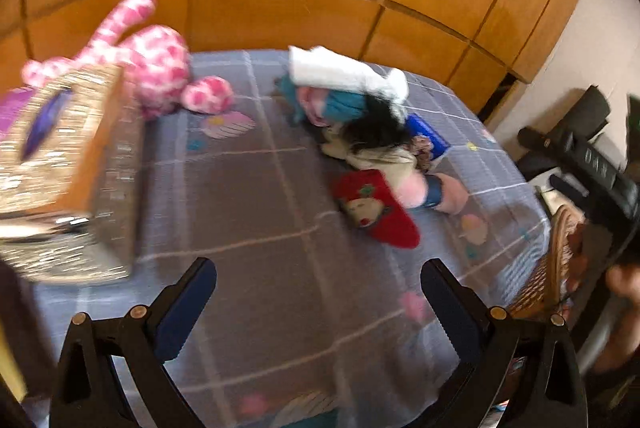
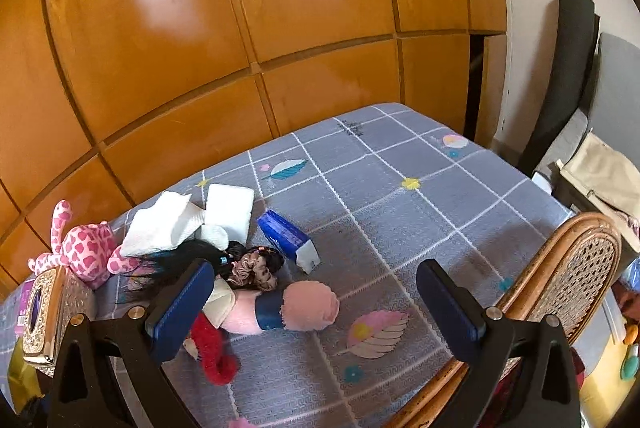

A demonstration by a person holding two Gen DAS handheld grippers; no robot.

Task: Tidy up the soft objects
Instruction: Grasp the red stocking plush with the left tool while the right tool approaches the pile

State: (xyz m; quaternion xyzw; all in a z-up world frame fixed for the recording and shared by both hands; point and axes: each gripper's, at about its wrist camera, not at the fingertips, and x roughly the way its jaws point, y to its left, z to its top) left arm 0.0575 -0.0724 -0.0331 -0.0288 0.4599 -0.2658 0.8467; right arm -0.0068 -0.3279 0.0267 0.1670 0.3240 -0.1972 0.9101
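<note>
A pile of soft things lies on the grey checked tablecloth (image 1: 248, 211): a red Christmas sock (image 1: 376, 207), a pink sock with a blue band (image 2: 296, 308), white folded cloths (image 2: 172, 220), black hair-like fabric with a scrunchie (image 2: 256, 268) and a blue packet (image 2: 286, 232). A pink spotted plush (image 1: 156, 67) sits at the far left; it also shows in the right wrist view (image 2: 86, 248). A glittery tissue box (image 1: 64, 163) stands on the left. My left gripper (image 1: 318, 292) is open and empty above the cloth. My right gripper (image 2: 314, 300) is open and empty, over the pink sock.
A wooden panelled wall (image 2: 240, 27) backs the table. A wicker chair (image 2: 572, 268) stands at the table's right edge. Dark equipment (image 1: 580, 155) and the person's other hand are at the right in the left wrist view.
</note>
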